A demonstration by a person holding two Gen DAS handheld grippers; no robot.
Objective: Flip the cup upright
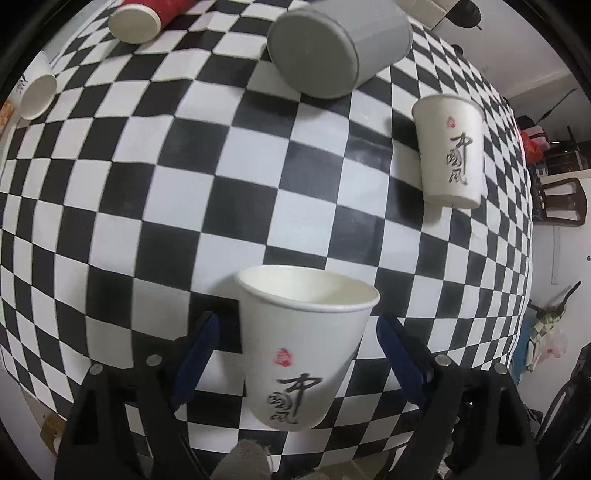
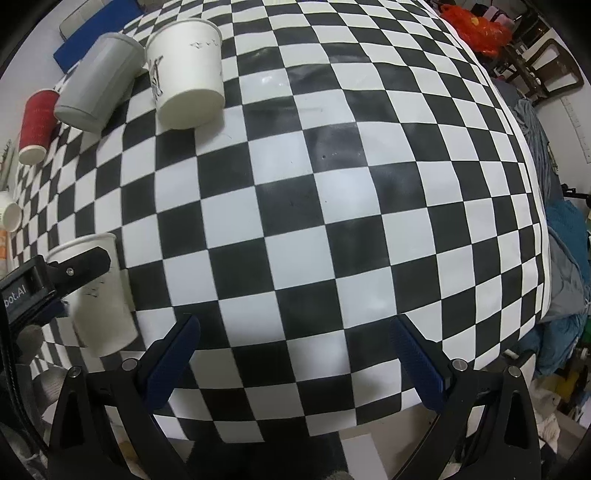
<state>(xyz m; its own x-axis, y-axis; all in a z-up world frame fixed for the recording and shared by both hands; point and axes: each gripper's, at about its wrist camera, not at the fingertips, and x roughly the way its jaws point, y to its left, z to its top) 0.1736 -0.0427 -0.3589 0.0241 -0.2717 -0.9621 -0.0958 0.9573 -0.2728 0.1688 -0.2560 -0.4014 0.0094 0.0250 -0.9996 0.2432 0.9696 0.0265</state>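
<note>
In the left wrist view, a small white cup (image 1: 37,96) lies on its side far off to the left of the left tongs (image 1: 297,354), its mouth facing the camera. Beyond it, further ahead and still left, a red cup (image 1: 147,16) lies tipped over with its white inside showing. Straight ahead and well away, a grey cup (image 1: 332,48) lies on its side, flat base toward the camera. Directly between the blue fingers (image 1: 195,358) stands the white paper cup (image 1: 299,350), mouth up, black brush lettering and a red seal on its wall. The left tongs are spread wide; a gap shows on both sides of the cup, so neither finger touches it. Ahead and to the right stands a second lettered cup (image 1: 450,147), also mouth up, on the checkered counter (image 1: 184,206).

In the right wrist view, the white paper cup (image 2: 98,291) sits far left of the right tongs (image 2: 295,358), partly hidden by the black body of the left tongs (image 2: 55,280). Ahead and to the left lie the red cup (image 2: 37,125), the grey cup (image 2: 98,83) and the other lettered cup (image 2: 188,70). The right tongs are spread wide above bare checkered counter (image 2: 332,206), pinching nothing.
</note>
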